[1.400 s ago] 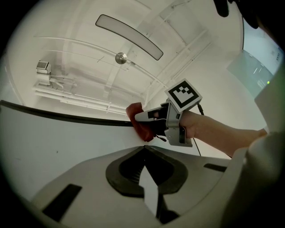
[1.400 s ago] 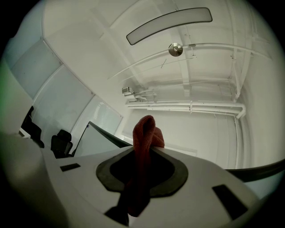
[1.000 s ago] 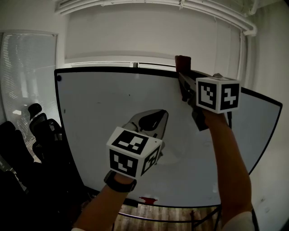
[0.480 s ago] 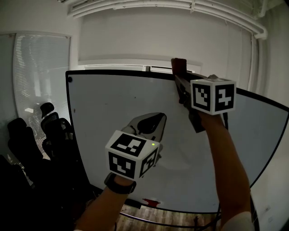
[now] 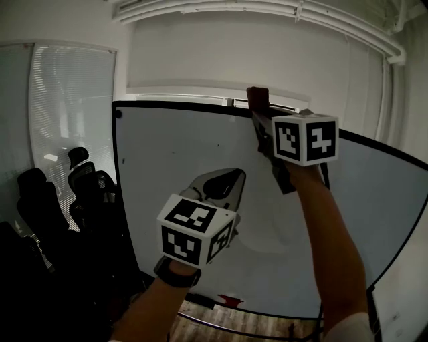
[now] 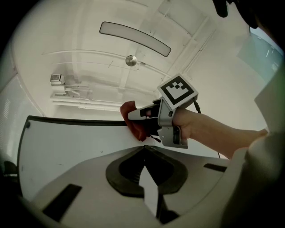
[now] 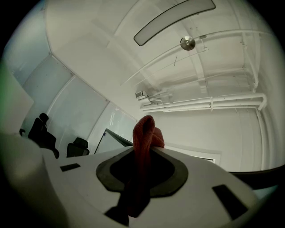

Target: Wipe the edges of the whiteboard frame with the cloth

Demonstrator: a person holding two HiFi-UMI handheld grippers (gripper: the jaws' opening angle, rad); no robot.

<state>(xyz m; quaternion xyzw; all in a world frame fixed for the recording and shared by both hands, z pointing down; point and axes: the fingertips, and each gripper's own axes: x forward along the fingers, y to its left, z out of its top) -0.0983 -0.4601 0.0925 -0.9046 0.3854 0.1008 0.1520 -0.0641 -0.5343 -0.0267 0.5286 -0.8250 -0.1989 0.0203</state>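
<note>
A large whiteboard (image 5: 180,153) with a thin black frame (image 5: 180,107) fills the head view. My right gripper (image 5: 257,107) is raised to the frame's top edge and is shut on a red cloth (image 5: 257,97), which rests on that edge. In the right gripper view the red cloth (image 7: 143,147) stands folded between the jaws. The left gripper view shows the same cloth (image 6: 133,119) pressed on the top frame (image 6: 71,120). My left gripper (image 5: 231,175) hangs lower in front of the board's face, shut, holding nothing.
Black office chairs (image 5: 73,194) stand at the left by a window with blinds (image 5: 67,100). A red item (image 5: 229,300) lies on the board's lower tray. White pipes (image 5: 267,10) run along the ceiling. Wooden floor (image 5: 234,324) shows below.
My right gripper with the cloth has slid leftward along the top frame edge. The view has turned so the board's left corner sits further right. The left gripper has barely moved.
</note>
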